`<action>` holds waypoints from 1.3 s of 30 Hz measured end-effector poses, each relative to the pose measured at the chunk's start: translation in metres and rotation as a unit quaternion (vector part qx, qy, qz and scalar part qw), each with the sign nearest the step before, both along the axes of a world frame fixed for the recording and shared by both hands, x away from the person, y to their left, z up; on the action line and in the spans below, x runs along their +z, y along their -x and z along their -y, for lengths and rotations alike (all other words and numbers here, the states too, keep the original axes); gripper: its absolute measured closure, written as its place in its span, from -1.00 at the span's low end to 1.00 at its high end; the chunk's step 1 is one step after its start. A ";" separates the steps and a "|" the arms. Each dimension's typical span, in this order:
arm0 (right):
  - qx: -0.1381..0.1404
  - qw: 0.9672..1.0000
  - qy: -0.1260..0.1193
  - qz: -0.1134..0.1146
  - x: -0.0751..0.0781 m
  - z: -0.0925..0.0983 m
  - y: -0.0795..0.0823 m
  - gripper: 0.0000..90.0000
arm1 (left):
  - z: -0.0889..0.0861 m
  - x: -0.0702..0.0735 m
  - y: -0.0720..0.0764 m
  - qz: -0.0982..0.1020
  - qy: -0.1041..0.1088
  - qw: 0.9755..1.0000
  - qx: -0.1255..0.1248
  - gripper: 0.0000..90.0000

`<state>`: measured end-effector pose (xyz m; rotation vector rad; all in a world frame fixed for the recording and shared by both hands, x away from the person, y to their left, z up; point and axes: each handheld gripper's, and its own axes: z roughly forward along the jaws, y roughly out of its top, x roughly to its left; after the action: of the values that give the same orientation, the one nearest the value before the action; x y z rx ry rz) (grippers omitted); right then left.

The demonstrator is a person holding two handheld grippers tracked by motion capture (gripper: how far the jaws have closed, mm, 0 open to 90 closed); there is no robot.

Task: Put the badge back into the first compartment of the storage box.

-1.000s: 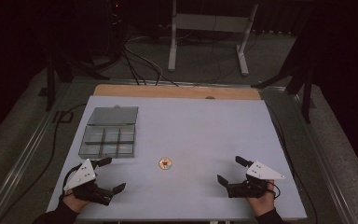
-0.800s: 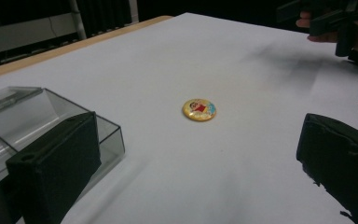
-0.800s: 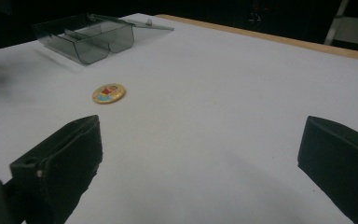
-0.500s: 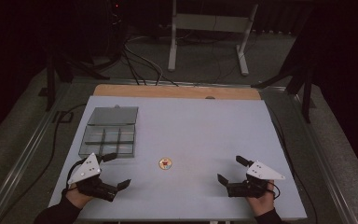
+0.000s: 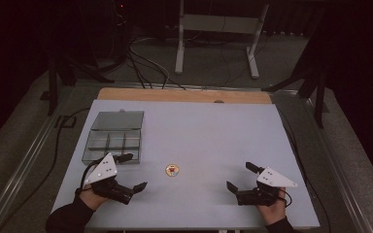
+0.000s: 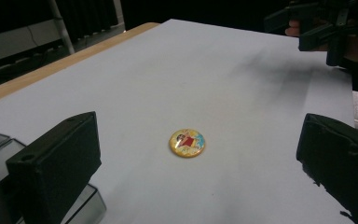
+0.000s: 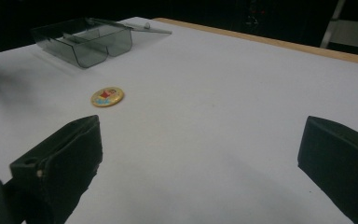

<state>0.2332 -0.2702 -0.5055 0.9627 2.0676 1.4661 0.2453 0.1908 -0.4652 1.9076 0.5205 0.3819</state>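
Note:
A small round yellow badge with a red and blue picture lies on the white table, between my two grippers. It lies ahead of the wide-apart jaws in the left gripper view and off to the left in the right gripper view. My left gripper is open at the near left, just in front of the clear box. My right gripper is open at the near right, empty.
The clear grey compartment box has its lid folded back. Its corner lies beside my left jaw. A wooden strip edges the table's far side. Beyond it are a desk frame and cables on the floor.
My left gripper has moved right and a little forward, toward the badge, coming closer to the box's near corner. The right gripper has stayed in place.

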 end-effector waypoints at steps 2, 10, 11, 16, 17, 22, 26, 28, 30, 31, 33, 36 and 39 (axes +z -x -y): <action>-0.001 1.000 -0.002 -0.001 0.000 0.000 0.000 -1.00 | 0.004 0.001 -0.002 0.001 -0.002 1.000 -0.002 -0.99; 0.001 1.000 0.000 0.000 0.000 0.000 0.000 -1.00 | 0.018 0.000 -0.014 -0.012 0.001 1.000 -0.011 -0.99; 0.000 1.000 0.000 0.000 0.000 0.000 0.000 -1.00 | 0.020 0.000 -0.015 -0.012 -0.001 1.000 -0.010 -0.99; 0.002 1.000 0.000 0.000 0.001 0.000 0.001 -1.00 | 0.028 -0.001 -0.022 -0.015 -0.006 1.000 -0.016 -0.99; 0.001 1.000 0.000 0.000 0.000 0.000 0.001 -1.00 | 0.030 -0.002 -0.023 -0.018 -0.005 1.000 -0.016 -0.99; 0.003 1.000 -0.002 -0.002 0.000 0.000 0.000 -1.00 | 0.036 -0.005 -0.030 -0.024 -0.008 1.000 -0.015 -0.99; 0.003 1.000 -0.002 -0.002 0.001 0.000 0.001 -1.00 | 0.042 -0.008 -0.035 -0.028 -0.008 0.999 -0.019 -0.99; 0.002 1.000 -0.005 -0.003 0.001 0.000 0.000 -1.00 | 0.045 -0.009 -0.037 -0.031 -0.010 0.999 -0.018 -0.99; 0.002 1.000 -0.004 -0.002 0.001 0.000 0.000 -1.00 | 0.048 -0.011 -0.039 -0.031 -0.012 0.999 -0.017 -0.99; 0.003 1.000 -0.003 -0.002 0.001 0.000 0.001 -1.00 | 0.049 -0.012 -0.040 -0.034 -0.012 0.999 -0.017 -0.99; 0.002 1.000 -0.004 -0.003 0.001 0.000 0.000 -1.00 | 0.051 -0.014 -0.042 -0.037 -0.014 0.999 -0.014 -0.99; 0.003 1.000 -0.005 -0.003 0.001 0.000 0.000 -1.00 | 0.056 -0.018 -0.044 -0.039 -0.017 0.999 -0.016 -0.99; 0.003 1.000 -0.005 -0.004 0.001 0.000 0.000 -1.00 | 0.061 -0.023 -0.044 -0.043 -0.029 0.999 -0.017 -0.99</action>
<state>0.2328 -0.2703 -0.5047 0.9682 2.0721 1.4788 0.2898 0.1297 -0.4886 1.9924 0.5371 0.2959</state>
